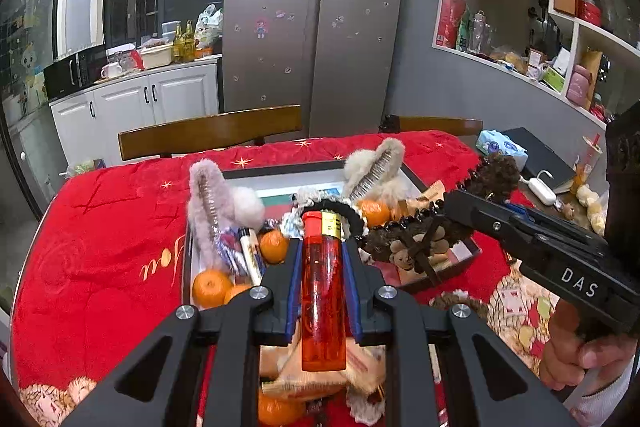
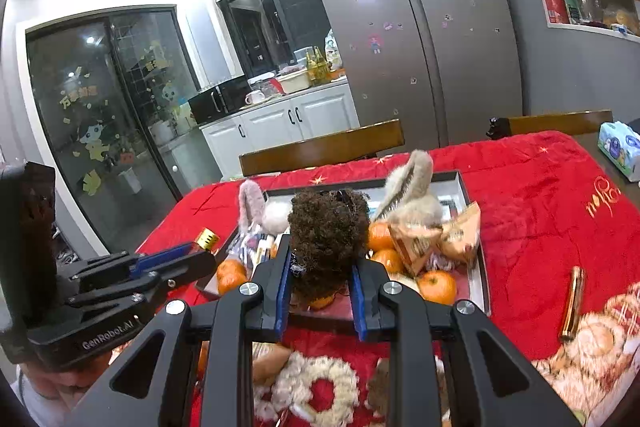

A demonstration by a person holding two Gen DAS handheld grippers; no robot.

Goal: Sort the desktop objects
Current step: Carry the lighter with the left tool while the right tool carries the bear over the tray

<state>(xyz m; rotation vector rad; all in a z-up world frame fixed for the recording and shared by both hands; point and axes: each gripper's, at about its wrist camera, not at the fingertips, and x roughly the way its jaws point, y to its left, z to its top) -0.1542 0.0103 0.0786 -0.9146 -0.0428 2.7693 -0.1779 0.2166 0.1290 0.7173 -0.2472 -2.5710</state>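
Red translucent plastic, hard, light and likely slick: the lighter [image 1: 323, 291] lies lengthwise between the closed fingers of the left gripper [image 1: 322, 259] at lower centre, pinched along its flat sides, a hold that looks sound. The right gripper [image 2: 320, 267] is clamped on a soft, springy brown curly hair tie [image 2: 328, 235], probably light enough to take anywhere. Beyond both, mid-frame, the tray [image 2: 478, 283] on the red cloth [image 1: 100, 247] is crowded with mandarins [image 2: 437, 285], snack packets [image 2: 436, 237] and furry clips [image 1: 216, 203], leaving little room.

tangerines [image 2: 437, 285] in tray [image 2: 478, 283] (on blanket [image 2: 540, 211])
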